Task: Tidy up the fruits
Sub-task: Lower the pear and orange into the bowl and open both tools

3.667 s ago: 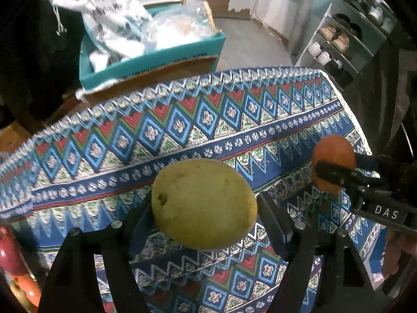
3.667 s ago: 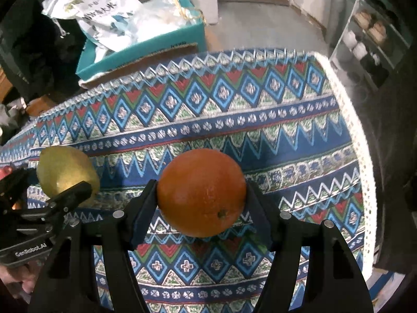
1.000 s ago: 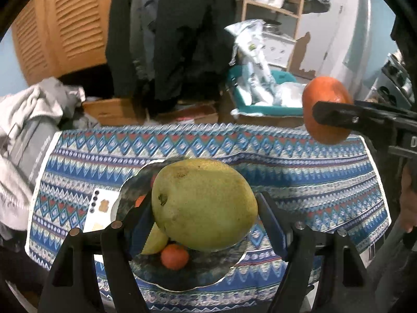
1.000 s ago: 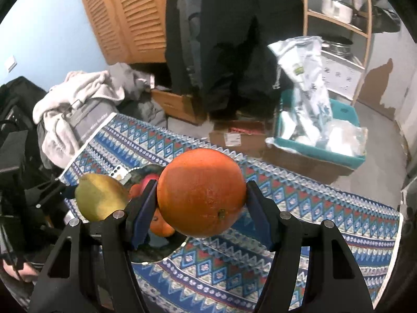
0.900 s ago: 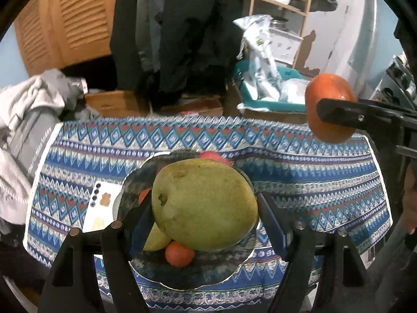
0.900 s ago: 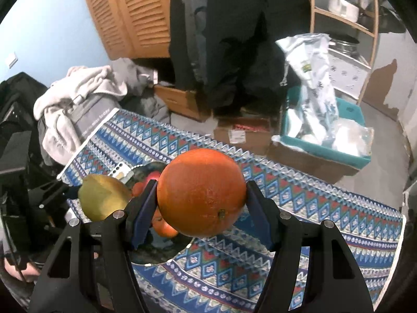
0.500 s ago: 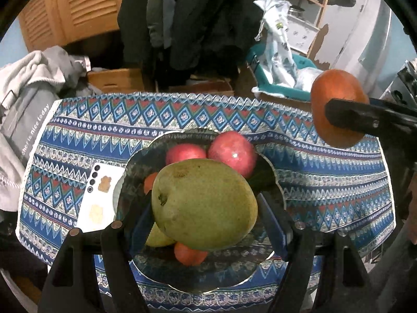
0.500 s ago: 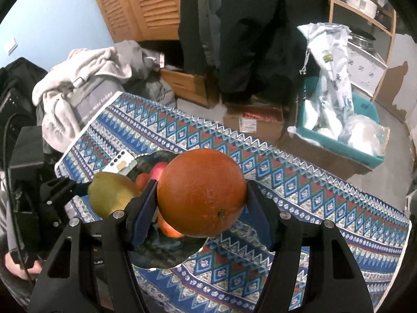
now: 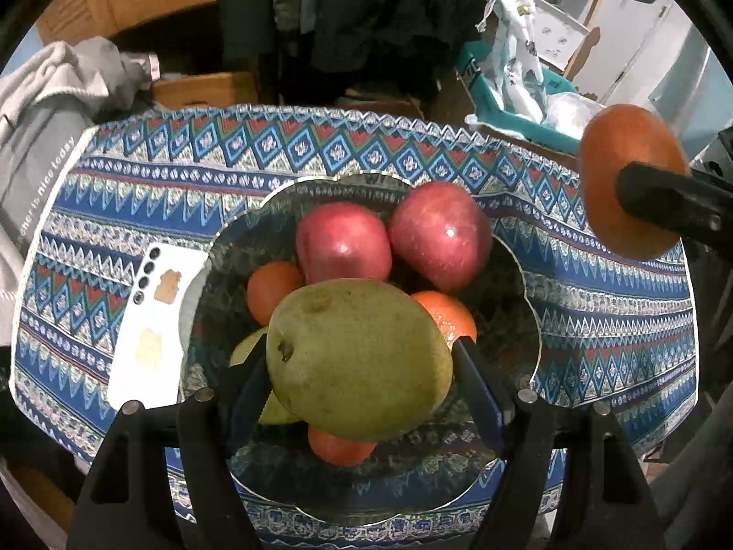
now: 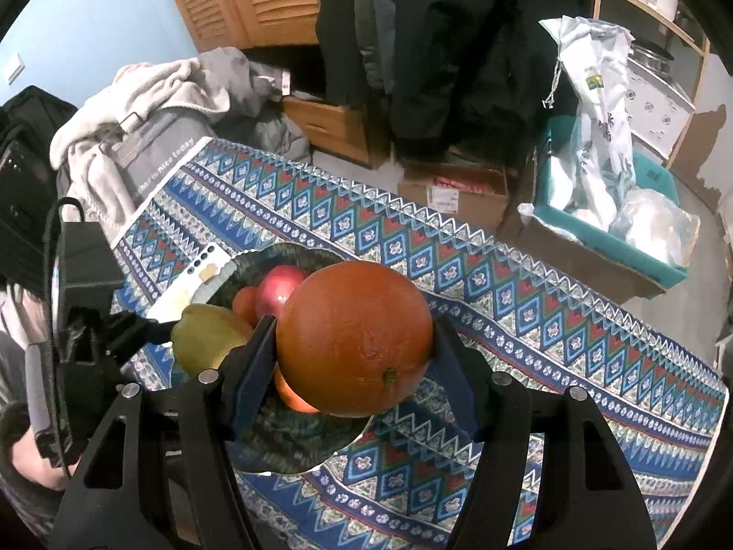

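Two fruits are held at once: the left hand-held gripper (image 9: 362, 366) is clamped on a green mango (image 9: 359, 360) low in the centre of its view, over the bowl (image 9: 513, 270), and the right hand-held gripper (image 10: 355, 348) is clamped on an orange (image 10: 355, 337) in the middle of its view, above the bowl's right edge and the patterned tabletop (image 10: 549, 321). The mango looks heavy and smooth-skinned, probably soft enough to bruise, so a hold across its broad middle, as now, seems safest; a pinch near either end would likely let it slide. The orange is firm and round with a dimpled rind that should grip well, but it will roll once freed, so it wants a pocket between other fruit. The left view looks straight down into the bowl, showing two red apples (image 9: 343, 243) at the back, small orange fruits (image 9: 272, 286) and a white phone (image 9: 153, 316) touching the rim at left. The right view hides most of that behind the orange, but shows the left gripper from the side at lower left, plus the grey clothes (image 10: 151, 105) and the teal crate (image 10: 650, 252) beyond the tabletop.
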The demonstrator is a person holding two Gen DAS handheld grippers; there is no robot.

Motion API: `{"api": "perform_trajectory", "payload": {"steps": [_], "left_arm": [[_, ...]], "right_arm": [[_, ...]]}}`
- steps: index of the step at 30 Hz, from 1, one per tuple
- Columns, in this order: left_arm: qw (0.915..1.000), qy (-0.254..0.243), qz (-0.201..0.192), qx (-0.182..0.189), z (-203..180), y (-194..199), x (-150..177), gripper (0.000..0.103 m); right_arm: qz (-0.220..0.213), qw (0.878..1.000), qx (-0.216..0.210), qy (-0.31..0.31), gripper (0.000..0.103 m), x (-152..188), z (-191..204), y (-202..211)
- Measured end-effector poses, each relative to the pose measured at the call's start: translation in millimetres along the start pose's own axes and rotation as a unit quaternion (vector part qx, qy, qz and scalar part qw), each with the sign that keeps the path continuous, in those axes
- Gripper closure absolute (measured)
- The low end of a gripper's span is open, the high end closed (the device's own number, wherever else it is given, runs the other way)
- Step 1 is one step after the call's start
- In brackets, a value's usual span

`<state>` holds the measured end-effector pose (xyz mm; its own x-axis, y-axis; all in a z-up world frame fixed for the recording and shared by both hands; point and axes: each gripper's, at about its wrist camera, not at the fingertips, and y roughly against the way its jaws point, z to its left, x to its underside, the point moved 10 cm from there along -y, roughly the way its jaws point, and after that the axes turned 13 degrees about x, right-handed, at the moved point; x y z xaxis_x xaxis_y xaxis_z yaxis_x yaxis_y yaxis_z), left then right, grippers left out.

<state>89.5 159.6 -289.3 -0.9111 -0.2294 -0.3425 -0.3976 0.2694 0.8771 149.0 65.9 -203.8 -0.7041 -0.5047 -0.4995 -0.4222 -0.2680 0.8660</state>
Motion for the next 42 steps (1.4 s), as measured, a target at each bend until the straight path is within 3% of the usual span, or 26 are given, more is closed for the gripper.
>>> {"api": "perform_trajectory", "payload": {"steps": [4,10,15,26,42], "left_arm": [[0.9996,0.017,0.021,-0.001,6,-11,6,0.025],[0.9998,-0.002,-0.013,-0.013,2,9,-4,0.024],[0.9997,0.015,-0.017,-0.01,10,23,-2,0.024],[0.9989,0.002,-0.032,-0.035,14,54,11,0.024],[0.9986,-0.005,-0.024,-0.047,14,56,22,0.024]], "right_arm": [[0.001,1.0,-0.001,0.001,0.036,1,2,0],[0.003,1.0,-0.003,-0.001,0.036,3,3,-1],[0.009,1.0,-0.009,0.004,0.036,9,9,-3],[0.055,0.997,-0.03,0.038,0.036,46,40,-28],[0.102,0.992,-0.033,0.06,0.035,77,49,-67]]}}
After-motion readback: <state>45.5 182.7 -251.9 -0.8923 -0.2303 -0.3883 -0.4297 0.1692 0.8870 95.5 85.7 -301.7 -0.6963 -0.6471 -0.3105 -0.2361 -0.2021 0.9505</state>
